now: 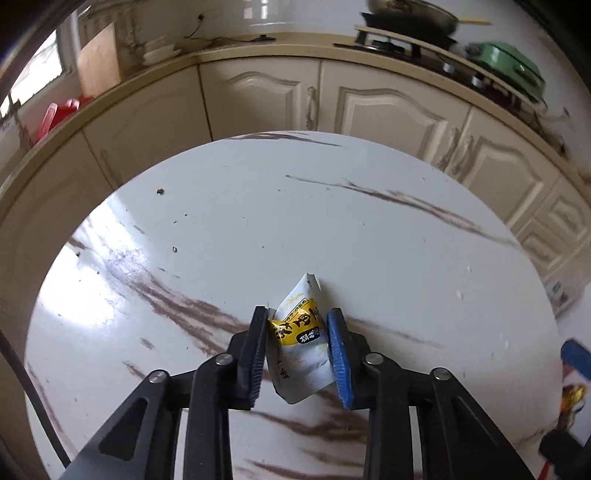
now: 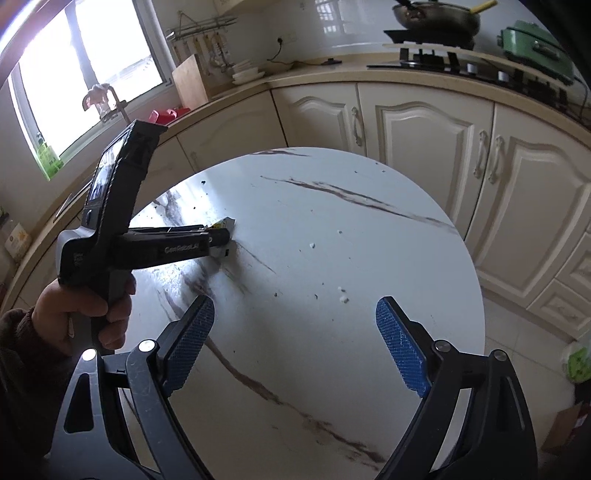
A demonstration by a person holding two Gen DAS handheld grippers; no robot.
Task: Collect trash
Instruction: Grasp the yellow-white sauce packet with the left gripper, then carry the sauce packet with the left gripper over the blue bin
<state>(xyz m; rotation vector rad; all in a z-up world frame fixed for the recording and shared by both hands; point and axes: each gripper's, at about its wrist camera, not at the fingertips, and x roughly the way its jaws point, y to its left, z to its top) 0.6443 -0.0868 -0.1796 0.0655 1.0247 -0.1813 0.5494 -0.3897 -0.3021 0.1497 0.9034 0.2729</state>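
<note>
A crumpled white and yellow snack wrapper (image 1: 299,332) lies on the round white marble table (image 1: 332,221). My left gripper (image 1: 297,317) stands over it, both pads pressing its sides, so it is shut on the wrapper. In the right wrist view a hand holds that left gripper (image 2: 223,240) low over the table (image 2: 351,229), and a corner of the wrapper (image 2: 226,222) pokes out past its tip. My right gripper (image 2: 295,306) hovers open above the near part of the table, with nothing between its blue pads.
Small white crumbs (image 2: 343,295) and dark specks (image 1: 160,191) dot the tabletop. Cream cabinets (image 2: 424,129) and a counter with a stove, wok (image 2: 436,14) and green pot (image 2: 535,44) curve behind. A cardboard box (image 2: 565,424) sits on the floor at the right.
</note>
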